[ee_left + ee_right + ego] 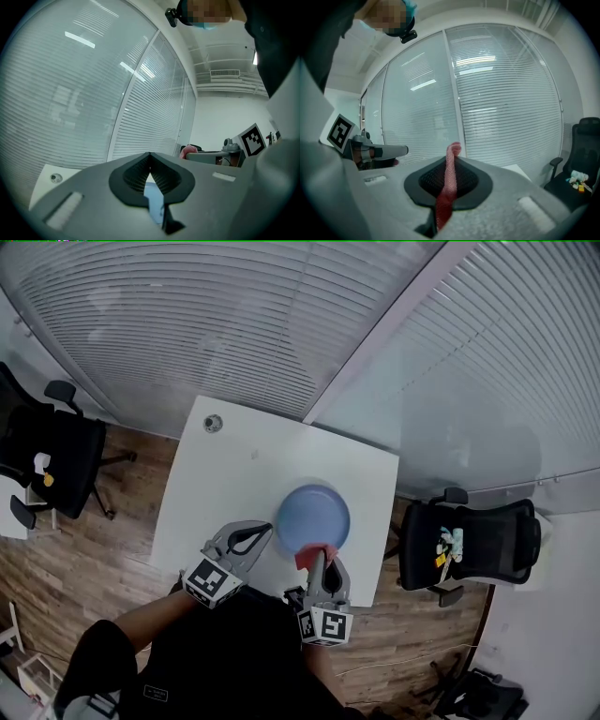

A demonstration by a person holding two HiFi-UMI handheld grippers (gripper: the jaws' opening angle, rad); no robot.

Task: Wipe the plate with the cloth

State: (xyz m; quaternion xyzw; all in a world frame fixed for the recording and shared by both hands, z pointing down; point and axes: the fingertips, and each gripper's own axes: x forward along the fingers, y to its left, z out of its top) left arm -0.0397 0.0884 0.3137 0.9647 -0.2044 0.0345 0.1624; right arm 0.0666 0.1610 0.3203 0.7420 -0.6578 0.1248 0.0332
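Note:
A round blue plate (312, 515) sits near the front right of the white table (234, 484). My left gripper (271, 528) reaches to the plate's left edge. In the left gripper view its jaws (150, 169) are closed, with a strip of the blue plate (153, 199) pinched between the pads. My right gripper (320, 559) is at the plate's near edge, shut on a red cloth (308, 556). In the right gripper view the cloth (448, 185) runs up between the pads and sticks out past the tips.
A small round grommet (213, 424) lies at the table's far left corner. One black office chair (56, 460) stands to the left and another (478, 540), with small items on its seat, close to the right. Glass walls with blinds rise behind the table.

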